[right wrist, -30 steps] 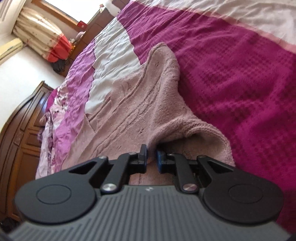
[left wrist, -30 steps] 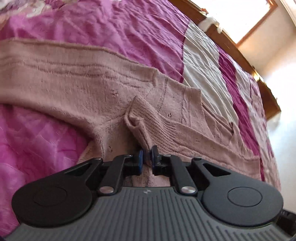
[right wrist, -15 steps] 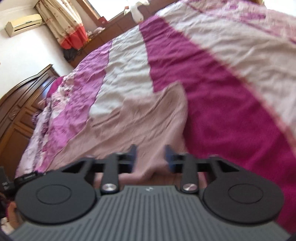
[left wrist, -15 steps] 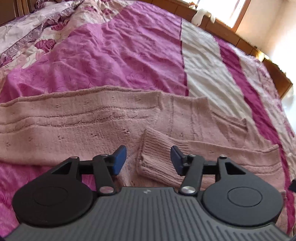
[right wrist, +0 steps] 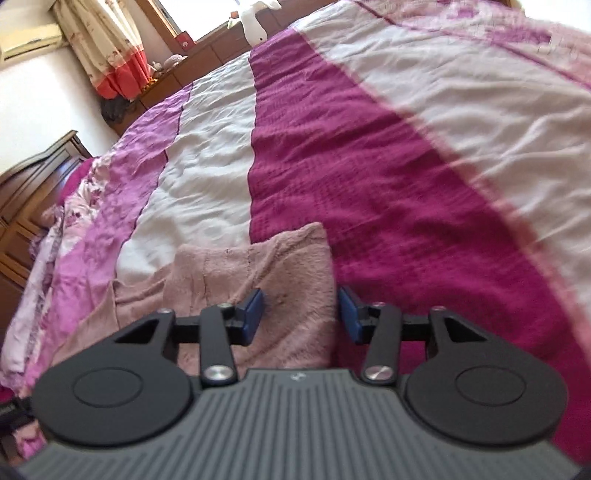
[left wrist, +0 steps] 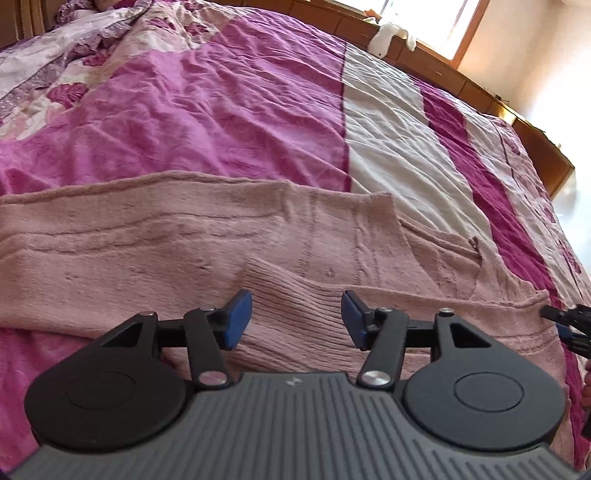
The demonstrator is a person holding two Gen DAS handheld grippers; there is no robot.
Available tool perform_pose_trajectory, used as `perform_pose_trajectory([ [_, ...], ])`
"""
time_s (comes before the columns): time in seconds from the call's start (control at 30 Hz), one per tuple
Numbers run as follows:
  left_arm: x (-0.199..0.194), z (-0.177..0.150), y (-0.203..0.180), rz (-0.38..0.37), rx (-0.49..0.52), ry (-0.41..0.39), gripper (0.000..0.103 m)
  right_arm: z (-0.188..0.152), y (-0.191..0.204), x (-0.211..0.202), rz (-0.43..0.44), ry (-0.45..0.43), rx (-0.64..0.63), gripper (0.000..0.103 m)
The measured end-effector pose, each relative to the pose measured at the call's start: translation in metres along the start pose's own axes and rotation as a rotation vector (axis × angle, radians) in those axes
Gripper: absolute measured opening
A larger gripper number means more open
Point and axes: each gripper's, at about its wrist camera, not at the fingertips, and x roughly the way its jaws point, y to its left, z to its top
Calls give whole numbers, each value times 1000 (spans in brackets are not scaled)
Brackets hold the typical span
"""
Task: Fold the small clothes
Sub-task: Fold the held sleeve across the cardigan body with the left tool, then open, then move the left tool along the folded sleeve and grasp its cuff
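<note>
The pink sweater (left wrist: pixel 155 251) lies flat on the bed (left wrist: pixel 236 110), its ribbed cuff (left wrist: pixel 295 314) folded onto the body. The left gripper (left wrist: pixel 296 314) and right gripper (right wrist: pixel 301 314) hover over it, fingers spread, holding nothing.

1 pink sweater (left wrist: pixel 155 251), 1 bedspread (left wrist: pixel 229 110), 1 plush toy (right wrist: pixel 255 22), 2 tools.

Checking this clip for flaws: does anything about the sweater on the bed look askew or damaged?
No damage shows. The pink sweater lies flat on the bedspread, its ribbed cuff folded across the body. Both grippers, left and right, are open.
</note>
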Motion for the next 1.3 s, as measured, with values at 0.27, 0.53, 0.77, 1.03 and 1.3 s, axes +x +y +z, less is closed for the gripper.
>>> perform_pose_trajectory([
  [0.27,26,-9,-25,32,96,2,71,2,-3,7,-133,-108,-111,10],
  [0.53,38,-19,-43,88,225,8,80,-5,7,-23,-119,-108,-99,14],
  [0.77,29,-14,-47,117,195,67,80,-43,30,-83,-73,-55,-228,14],
  [1.03,31,-26,-53,188,223,79,83,-84,13,-76,-168,29,-223,10],
  [1.3,20,-19,-50,191,185,101,84,-81,9,-97,-181,-36,-124,19],
])
